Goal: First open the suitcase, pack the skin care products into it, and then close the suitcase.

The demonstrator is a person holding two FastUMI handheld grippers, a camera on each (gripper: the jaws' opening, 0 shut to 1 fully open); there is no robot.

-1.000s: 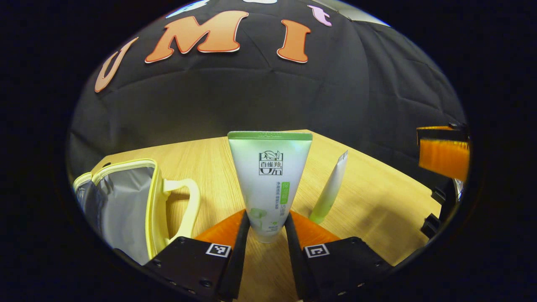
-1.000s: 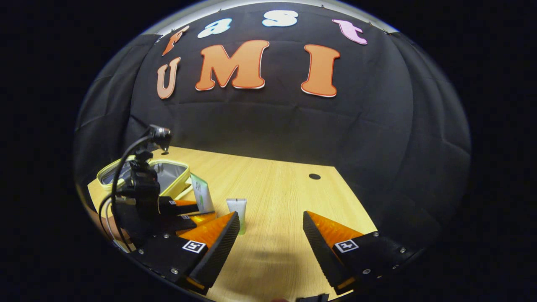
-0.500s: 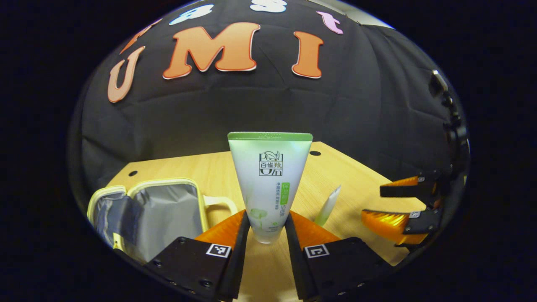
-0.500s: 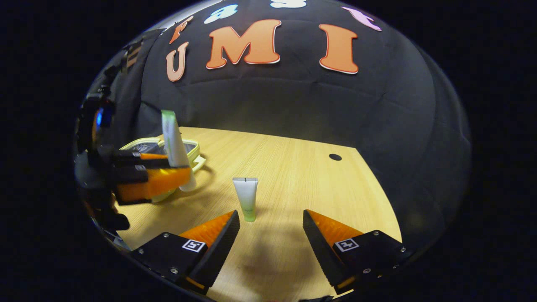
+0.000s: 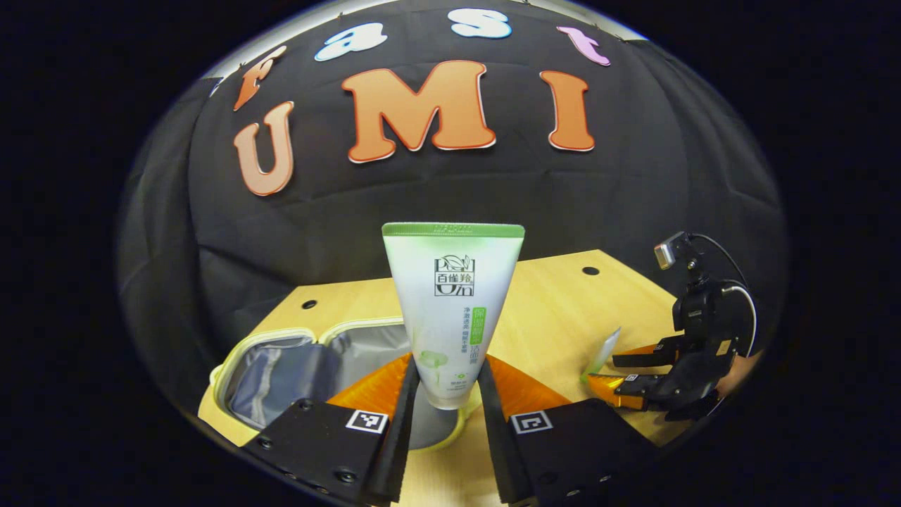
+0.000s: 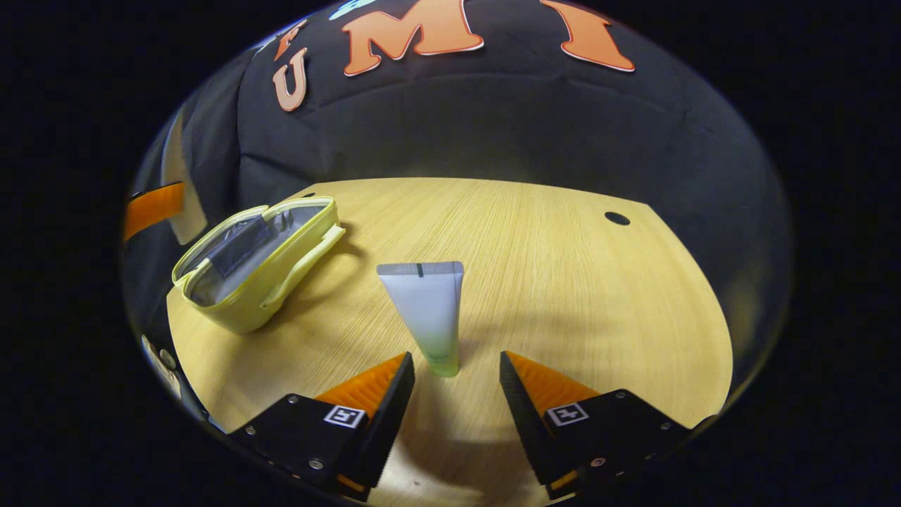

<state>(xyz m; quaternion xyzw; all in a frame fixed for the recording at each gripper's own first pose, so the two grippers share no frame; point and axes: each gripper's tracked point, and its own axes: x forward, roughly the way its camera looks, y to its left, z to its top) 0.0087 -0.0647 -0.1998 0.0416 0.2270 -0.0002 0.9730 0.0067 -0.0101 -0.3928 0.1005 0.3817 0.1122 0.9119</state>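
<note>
Two tubes of skin care are waiting to be packed, and neither is lying in the suitcase yet, so by my reading the task is sitting somewhere near its middle. Starting at the lower left of the left gripper view, the pale yellow suitcase (image 5: pixel 295 359) is lying unzipped on the wooden table (image 5: pixel 556 303), its grey lining showing, which suggests the opening step is finished. Moving to the centre of that view, the left gripper (image 5: pixel 445 394) is clenching the cap end of the large tube (image 5: pixel 452 296), holding it upright in front of and above the open case; lowering it in appears to be the step in hand. At the lower right, the right gripper (image 5: pixel 619 372) is hanging beside the small tube (image 5: pixel 602 350). Turning to the right gripper view, the suitcase (image 6: pixel 253 260) is sitting at middle left, well apart from the small tube (image 6: pixel 428 310), which is standing cap down at the centre. Below it, the right gripper (image 6: pixel 456 373) is spreading its fingers wide, released, with the cap just ahead of the tips. Both placements and the closing are remaining.
</note>
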